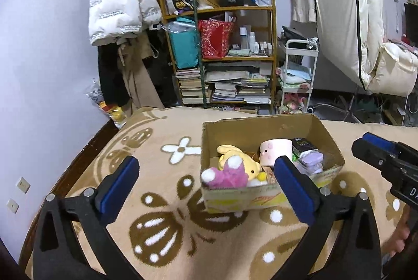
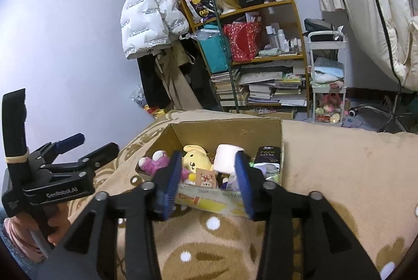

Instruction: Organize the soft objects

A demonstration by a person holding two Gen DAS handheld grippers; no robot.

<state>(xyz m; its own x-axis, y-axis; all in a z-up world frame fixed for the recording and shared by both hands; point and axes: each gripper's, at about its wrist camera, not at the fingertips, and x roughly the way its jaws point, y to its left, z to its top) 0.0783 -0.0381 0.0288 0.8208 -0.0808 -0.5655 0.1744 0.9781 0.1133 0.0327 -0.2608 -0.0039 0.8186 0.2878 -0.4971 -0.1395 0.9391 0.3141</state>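
An open cardboard box stands on a beige butterfly-print blanket. In it lie a pink plush, a yellow plush, a pale roll-shaped plush with a face and a black pack. My left gripper hovers short of the box's near left corner, jaws wide open and empty. My right gripper is open in front of the box's near wall, holding nothing.
Behind the bed stand a wooden shelf stacked with books and bags, a white trolley and a hanging white puffer jacket. A plain wall runs along the left. A hand grips the left tool's handle.
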